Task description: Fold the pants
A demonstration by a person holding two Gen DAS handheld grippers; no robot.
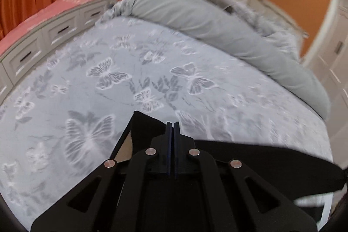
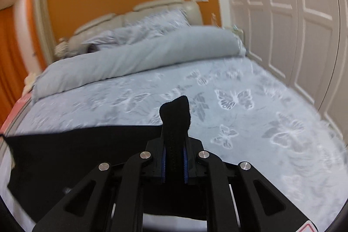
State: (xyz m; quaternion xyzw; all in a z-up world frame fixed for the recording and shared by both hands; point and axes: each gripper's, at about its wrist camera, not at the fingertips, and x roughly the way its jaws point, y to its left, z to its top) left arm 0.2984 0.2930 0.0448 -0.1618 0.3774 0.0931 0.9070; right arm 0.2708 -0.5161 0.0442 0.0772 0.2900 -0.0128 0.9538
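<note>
Black pants [image 1: 261,158] hang stretched between my two grippers above a bed with a pale blue butterfly sheet [image 1: 108,79]. My left gripper [image 1: 173,123] is shut on a thin edge of the pants; a black corner sticks up to its left and the cloth runs off to the right. My right gripper [image 2: 174,121] is shut on a thick bunched fold of the pants [image 2: 65,149], whose tip pokes up past the fingers; the cloth spreads to the left. The lower part of the pants is hidden below both grippers.
A rolled grey duvet [image 1: 206,21] lies across the far part of the bed [image 2: 239,105], with pillows and a beige headboard [image 2: 152,10] behind. Grey drawers [image 1: 43,40] stand on the left side, white wardrobe doors [image 2: 293,14] on the right.
</note>
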